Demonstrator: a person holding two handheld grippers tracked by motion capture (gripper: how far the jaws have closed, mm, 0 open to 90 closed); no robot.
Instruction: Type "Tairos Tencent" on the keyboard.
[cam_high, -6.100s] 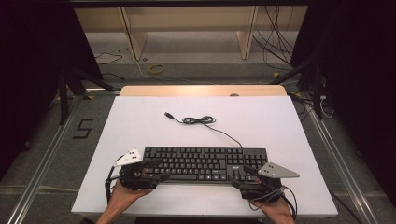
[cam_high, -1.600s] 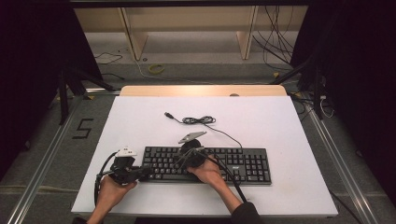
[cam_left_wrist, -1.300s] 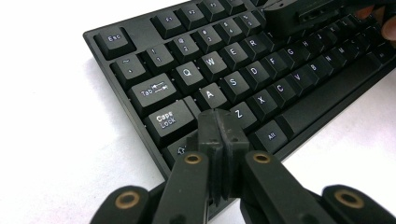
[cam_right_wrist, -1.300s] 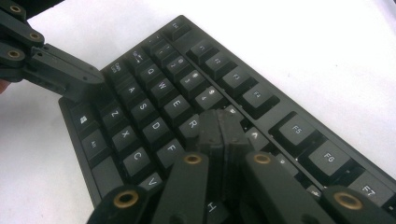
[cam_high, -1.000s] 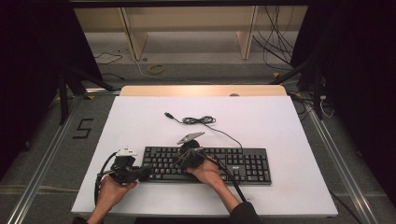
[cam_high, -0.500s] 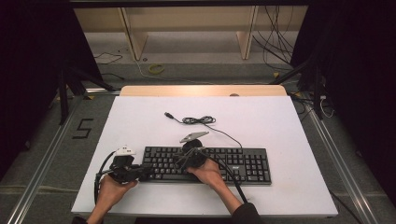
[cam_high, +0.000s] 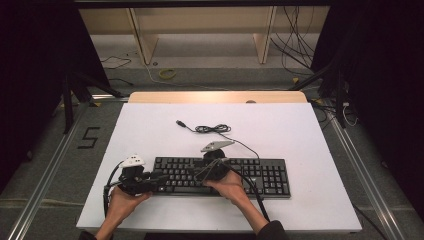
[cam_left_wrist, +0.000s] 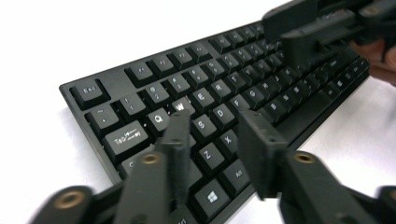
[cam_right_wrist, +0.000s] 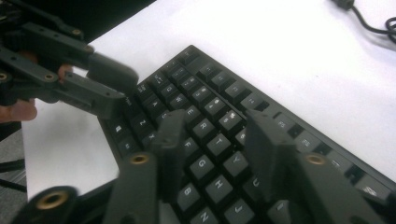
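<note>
i see black keyboard (cam_high: 220, 176) flat on white counter (cam_high: 300, 135), near front edge, its cable (cam_high: 212, 129) coiled behind it. my left tool (cam_left_wrist: 212, 140) over keyboard's left end, jaws just been opening, now apart above keys, nothing between. my right tool (cam_right_wrist: 217, 133) over middle-left keys, jaws likewise just been opening, gap empty, holding nothing.

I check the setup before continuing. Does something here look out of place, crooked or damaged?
Nothing stands out. The keyboard lies flat and about parallel to the near edge of the table, with no visible gaps among its keys. Its cable lies loosely bunched behind it, unplugged. Both grippers' jaws have just been opening above the keys, with nothing between them.
</note>
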